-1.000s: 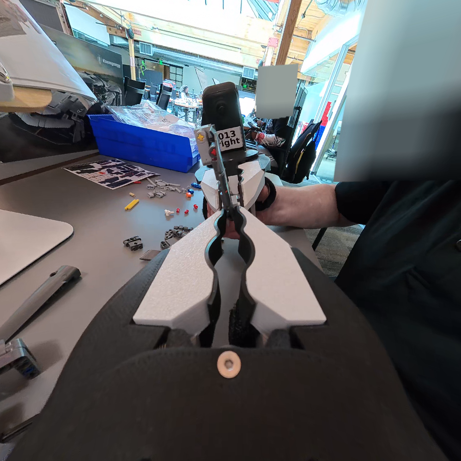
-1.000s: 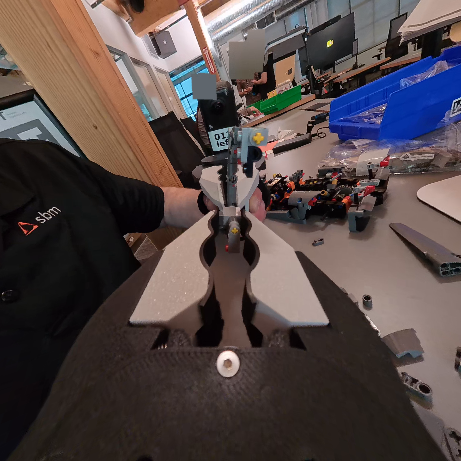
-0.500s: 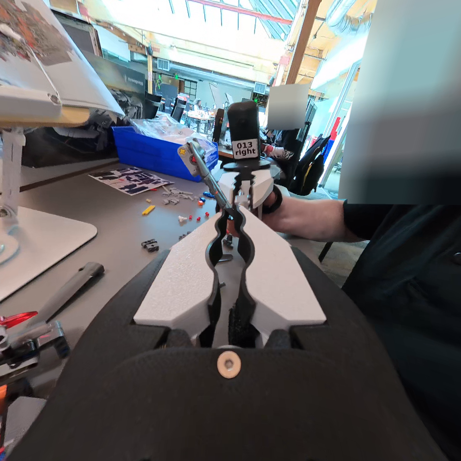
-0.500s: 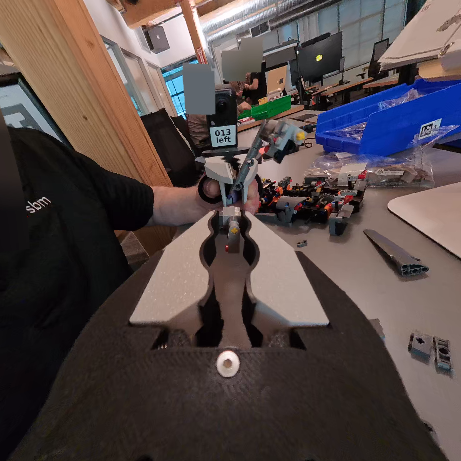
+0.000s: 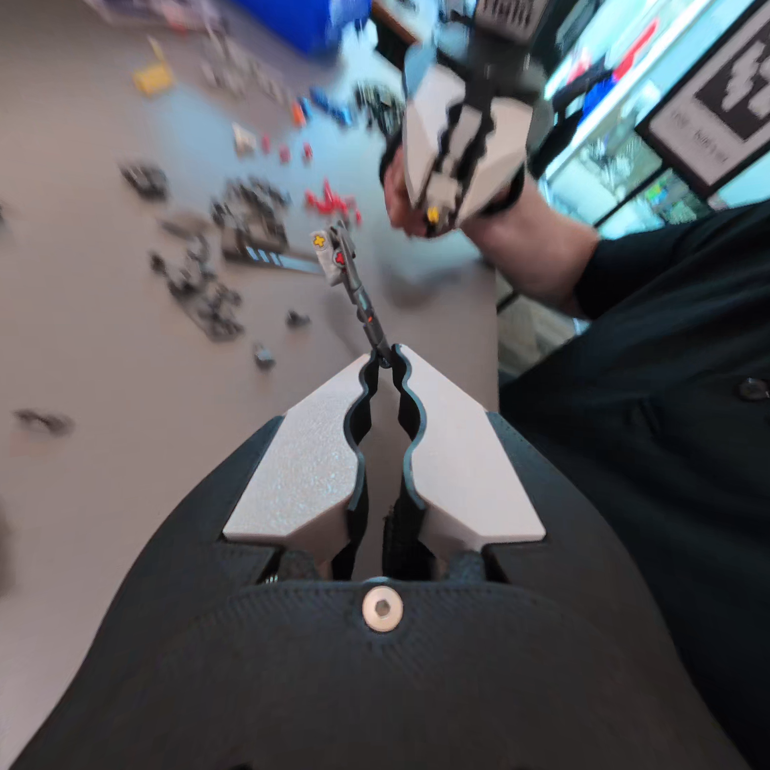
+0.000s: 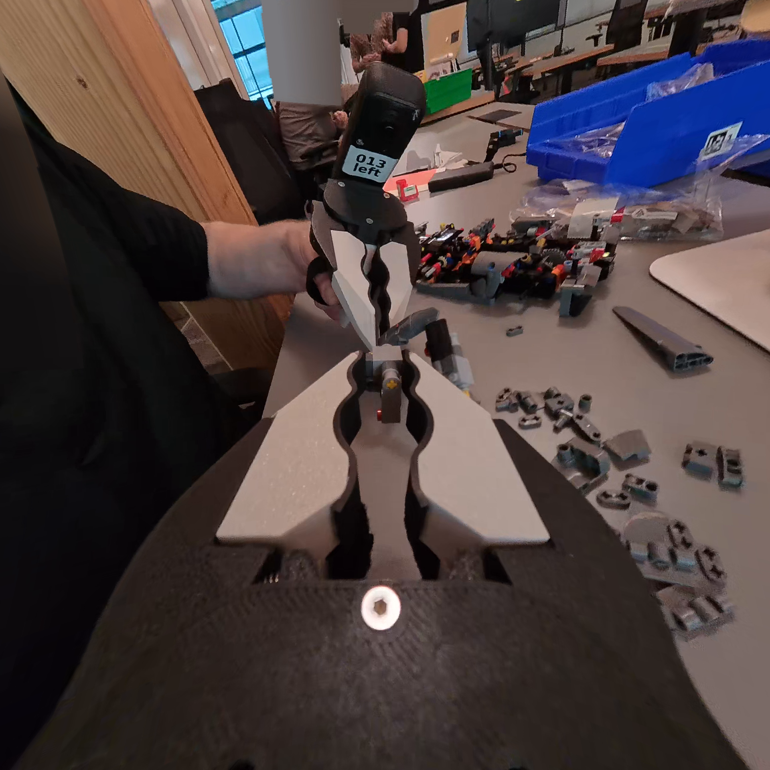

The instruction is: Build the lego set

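My left gripper is shut on the end of a thin dark grey rod assembly. The rod points away and down over the grey table and ends in a light grey block with a yellow and a red pin. The right wrist view shows the same left gripper gripping this rod. My right gripper is shut on a small grey block piece with a yellow pin. In the left wrist view the right gripper hangs above the table edge. The two held pieces are close but apart.
Loose grey parts lie to the right. A partly built model, a long grey panel, a white base plate and blue bins lie beyond. A wooden post stands on the left. There is about 7 cm between the tips of the two grippers.
My left gripper has tipped sharply downward with the rod still in its grasp, so its view now looks down on the table and is blurred. My right gripper has lowered, still holding its block.
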Demonstrator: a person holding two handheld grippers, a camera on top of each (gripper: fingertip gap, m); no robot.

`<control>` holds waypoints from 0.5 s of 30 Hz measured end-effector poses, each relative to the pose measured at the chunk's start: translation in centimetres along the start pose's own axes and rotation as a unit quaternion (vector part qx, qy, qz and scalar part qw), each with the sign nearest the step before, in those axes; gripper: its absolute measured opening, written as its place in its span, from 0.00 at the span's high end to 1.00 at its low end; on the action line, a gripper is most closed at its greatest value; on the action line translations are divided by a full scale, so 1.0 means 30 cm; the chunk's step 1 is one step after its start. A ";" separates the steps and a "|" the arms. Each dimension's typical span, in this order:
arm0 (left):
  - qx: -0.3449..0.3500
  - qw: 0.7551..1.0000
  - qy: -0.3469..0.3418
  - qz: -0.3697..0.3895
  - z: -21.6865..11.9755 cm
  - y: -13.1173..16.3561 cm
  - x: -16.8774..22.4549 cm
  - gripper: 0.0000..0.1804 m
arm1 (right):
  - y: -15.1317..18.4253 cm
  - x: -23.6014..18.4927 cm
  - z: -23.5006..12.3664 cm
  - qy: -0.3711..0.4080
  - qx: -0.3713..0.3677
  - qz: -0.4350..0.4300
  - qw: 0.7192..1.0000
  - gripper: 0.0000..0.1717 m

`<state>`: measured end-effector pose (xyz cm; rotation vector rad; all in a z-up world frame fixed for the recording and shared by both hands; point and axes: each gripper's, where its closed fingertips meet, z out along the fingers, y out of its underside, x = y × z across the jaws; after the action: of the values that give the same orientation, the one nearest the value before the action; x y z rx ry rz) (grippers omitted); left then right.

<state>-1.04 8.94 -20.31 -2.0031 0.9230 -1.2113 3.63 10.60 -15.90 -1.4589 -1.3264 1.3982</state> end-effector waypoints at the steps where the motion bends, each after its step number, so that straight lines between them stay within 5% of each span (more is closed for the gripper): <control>1: -0.009 1.000 -0.001 -0.011 0.004 0.020 0.006 0.98 | 0.012 -0.006 -0.004 -0.001 -0.002 0.004 1.000 0.92; 8: -0.051 0.993 -0.018 -0.107 0.001 0.136 -0.021 0.97 | 0.065 -0.018 0.003 -0.007 -0.018 0.013 1.000 0.92; 15: -0.046 0.989 -0.050 -0.130 -0.010 0.142 -0.033 0.97 | 0.087 -0.018 0.013 -0.012 -0.029 0.017 0.999 0.92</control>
<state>-2.71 7.29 -24.02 -2.2915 0.6946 -1.2091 3.82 9.44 -18.32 -1.5142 -1.3732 1.4146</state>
